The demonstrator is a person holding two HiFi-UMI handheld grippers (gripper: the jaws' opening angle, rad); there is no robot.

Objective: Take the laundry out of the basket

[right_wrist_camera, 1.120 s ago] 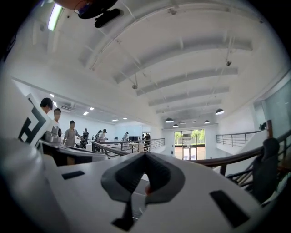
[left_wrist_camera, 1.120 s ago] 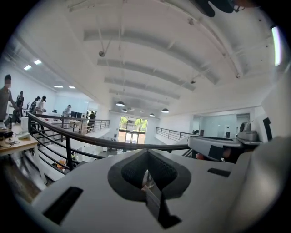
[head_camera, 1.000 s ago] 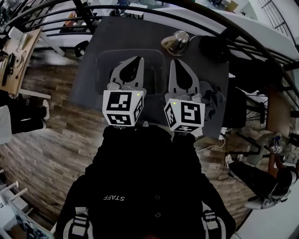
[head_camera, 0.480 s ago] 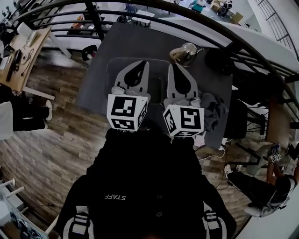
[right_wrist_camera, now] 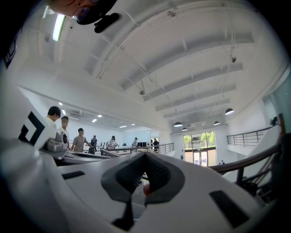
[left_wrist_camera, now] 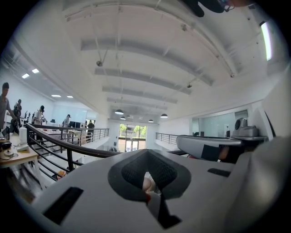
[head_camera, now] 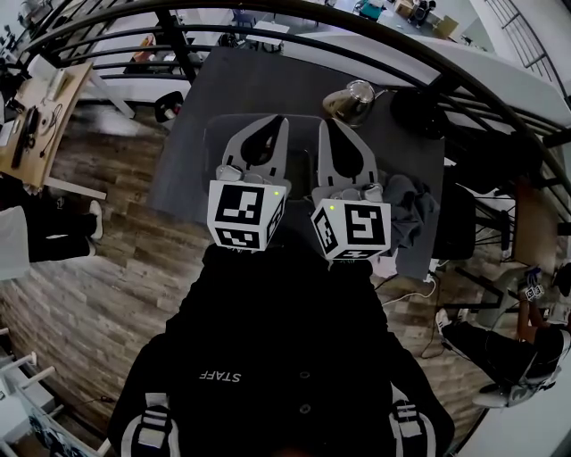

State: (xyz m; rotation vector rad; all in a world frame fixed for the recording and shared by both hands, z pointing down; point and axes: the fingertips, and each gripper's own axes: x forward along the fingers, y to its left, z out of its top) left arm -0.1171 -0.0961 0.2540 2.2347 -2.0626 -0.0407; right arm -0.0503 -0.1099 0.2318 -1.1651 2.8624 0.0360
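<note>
Grippers side by side and level in front of the person in a black top (head_camera: pixel 268 357), both hanging above the dark grey table (head_camera: pixel 232 80); the left gripper (head_camera: pixel 277 120) has its pale grey jaws pressed together tip to tip, and its own view shows nothing caught between the dark pads; the right gripper (head_camera: pixel 327 123) is the same story, jaws closed tight on themselves, no cloth in them, only a far-off hall seen past the tips; under the two of them sits the clear plastic basket (head_camera: pixel 212 125), its see-through rim just traceable against the tabletop, though what lies inside it is too faint to make out; over on the right, the laundry, a crumpled grey cloth (head_camera: pixel 409 201), lies in a heap on the table just beside the right gripper's marker cube and outside the basket's outline; beyond the right gripper's tips stands a shiny metal kettle (head_camera: pixel 352 100); a black curved railing (head_camera: pixel 294 11) sweeps past the table's far edge, and wood-plank floor (head_camera: pixel 98 294) shows at the left.
</note>
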